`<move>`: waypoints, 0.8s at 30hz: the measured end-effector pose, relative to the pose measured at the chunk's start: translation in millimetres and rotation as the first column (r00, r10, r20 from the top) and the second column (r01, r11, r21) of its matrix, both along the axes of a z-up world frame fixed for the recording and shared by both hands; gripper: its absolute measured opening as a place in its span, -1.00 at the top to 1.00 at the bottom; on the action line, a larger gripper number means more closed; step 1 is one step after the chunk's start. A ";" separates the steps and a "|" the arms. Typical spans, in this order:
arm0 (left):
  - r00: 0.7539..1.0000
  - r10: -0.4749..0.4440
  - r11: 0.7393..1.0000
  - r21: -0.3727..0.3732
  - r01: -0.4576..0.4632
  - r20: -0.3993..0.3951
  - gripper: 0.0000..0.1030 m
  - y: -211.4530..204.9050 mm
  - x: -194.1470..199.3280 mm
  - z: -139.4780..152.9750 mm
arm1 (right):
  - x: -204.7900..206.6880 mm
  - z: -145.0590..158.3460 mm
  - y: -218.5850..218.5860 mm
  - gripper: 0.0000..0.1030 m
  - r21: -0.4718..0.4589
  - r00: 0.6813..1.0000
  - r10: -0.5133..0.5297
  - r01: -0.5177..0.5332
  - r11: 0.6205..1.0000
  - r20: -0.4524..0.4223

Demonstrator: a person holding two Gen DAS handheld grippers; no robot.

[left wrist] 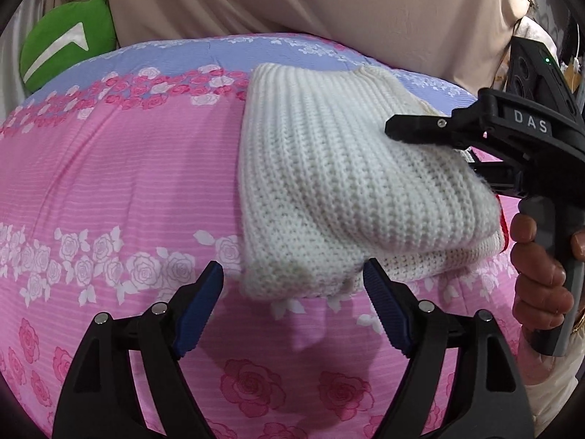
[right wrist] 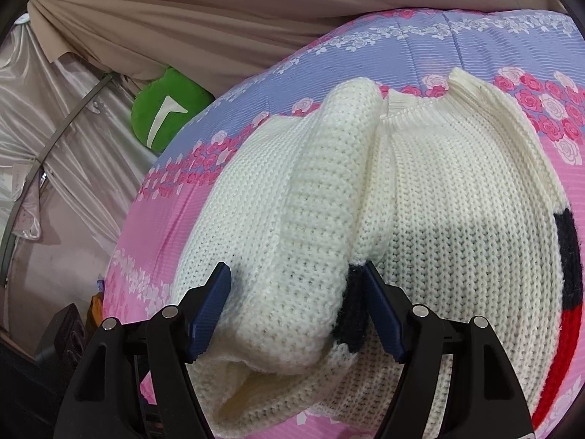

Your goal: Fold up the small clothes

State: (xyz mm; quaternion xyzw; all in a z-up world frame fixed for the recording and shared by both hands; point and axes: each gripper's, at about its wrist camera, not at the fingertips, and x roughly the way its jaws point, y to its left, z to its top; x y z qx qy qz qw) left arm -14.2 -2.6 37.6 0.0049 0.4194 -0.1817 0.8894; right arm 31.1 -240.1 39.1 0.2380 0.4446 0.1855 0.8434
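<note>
Left gripper [left wrist: 292,285] is hovering with jaws spread wide and holding nothing, just short of the cream knit sweater [left wrist: 351,190]; right gripper [right wrist: 297,303] is gaping equally wide around the folded sleeve, not clamping it. The sweater is lying on a pink-and-lilac rose-print bedspread [left wrist: 109,183], with beige drapery [right wrist: 219,11] and a green cushion [right wrist: 161,117] lying beyond. The sweater's right edge is being cut off by the frame.

Beige curtain [right wrist: 219,18] (draped) backs a rose-print bedspread [left wrist: 109,183].
</note>
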 end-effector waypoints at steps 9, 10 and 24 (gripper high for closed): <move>1.000 0.004 1.000 0.011 -0.005 0.015 -0.49 0.8 5.9 5.2 | 8.5 6.6 7.2 -0.10 -0.006 1.000 0.021 -0.020 1.000 0.011; 1.000 0.004 1.000 0.008 -0.004 0.015 -0.49 1.1 5.9 6.0 | 8.6 6.4 5.7 0.11 -0.001 1.000 0.019 -0.019 1.000 0.010; 0.986 0.068 0.996 -0.064 -0.059 0.151 -0.51 16.5 -6.9 66.4 | -42.8 100.0 -44.8 0.67 -0.055 0.942 -0.043 0.064 0.996 0.333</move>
